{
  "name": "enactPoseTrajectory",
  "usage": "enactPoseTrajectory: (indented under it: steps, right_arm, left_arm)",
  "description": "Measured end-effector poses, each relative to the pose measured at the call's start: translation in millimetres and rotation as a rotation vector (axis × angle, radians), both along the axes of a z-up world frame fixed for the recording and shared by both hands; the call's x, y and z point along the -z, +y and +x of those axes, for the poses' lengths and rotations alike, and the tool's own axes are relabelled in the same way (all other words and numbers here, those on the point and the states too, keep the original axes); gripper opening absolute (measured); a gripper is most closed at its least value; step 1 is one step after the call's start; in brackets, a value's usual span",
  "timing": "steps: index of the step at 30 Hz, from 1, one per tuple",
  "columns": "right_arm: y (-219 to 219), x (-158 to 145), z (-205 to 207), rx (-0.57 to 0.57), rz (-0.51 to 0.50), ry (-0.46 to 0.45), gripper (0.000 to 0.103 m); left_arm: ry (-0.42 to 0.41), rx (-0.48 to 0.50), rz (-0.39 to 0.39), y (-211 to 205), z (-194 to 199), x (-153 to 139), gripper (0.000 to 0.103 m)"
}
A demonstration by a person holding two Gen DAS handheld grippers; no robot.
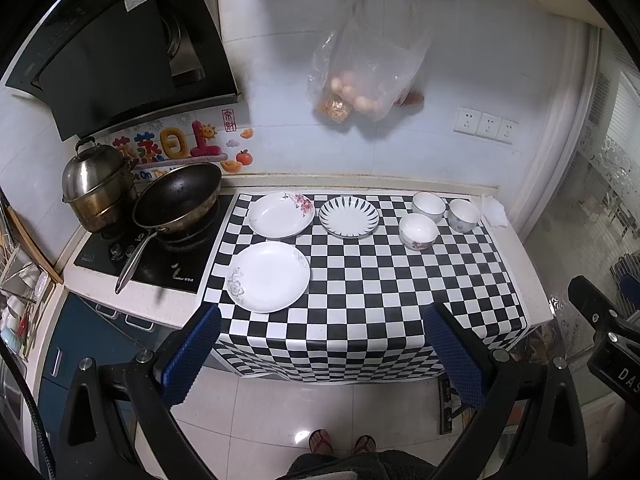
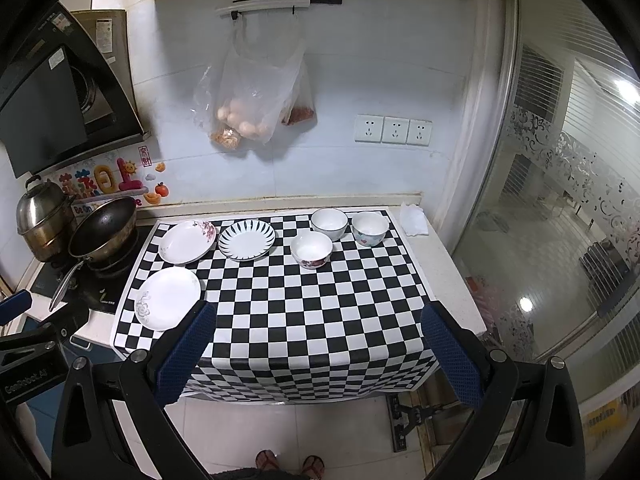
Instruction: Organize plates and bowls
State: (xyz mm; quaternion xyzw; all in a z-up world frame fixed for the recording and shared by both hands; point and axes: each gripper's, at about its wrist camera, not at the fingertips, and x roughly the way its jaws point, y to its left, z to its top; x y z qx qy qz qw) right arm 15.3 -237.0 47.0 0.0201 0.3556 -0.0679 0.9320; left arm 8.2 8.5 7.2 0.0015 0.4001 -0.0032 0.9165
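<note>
Nothing looks stacked yet. On the worktop [image 2: 444,276], three plates [image 2: 167,298] lie separately at the left and three bowls [image 2: 311,249] cluster apart at the right. The left gripper [image 1: 320,354] and right gripper [image 2: 316,354] hover released, empty, short of the edge.

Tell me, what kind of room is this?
Most likely a home kitchen: a wok on a stove under a range hood, with plates and bowls on the counter.
</note>
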Motion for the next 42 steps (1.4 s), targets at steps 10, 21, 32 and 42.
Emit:
enactPoseTrajectory:
  steps: [10, 21, 32, 42]
  right_arm:
    - [2, 3, -2, 0.002, 0.004, 0.004, 0.103]
    - [2, 2, -4, 0.001, 0.006, 0.002, 0.103]
    - [9, 1, -5, -0.007, 0.003, 0.008, 0.103]
    - [9, -1, -3, -0.001, 0.007, 0.011, 0.103]
  left_arm:
    - [0.001, 0.002, 0.0, 0, 3, -3, 0.103]
    - [-0.01, 0.004, 0.002, 0, 3, -7, 0.103]
    - [-0.016, 0.011, 0.0, -1, 2, -10, 0.103]
    - [-0.019, 0.01, 0.002, -2, 2, -10, 0.103]
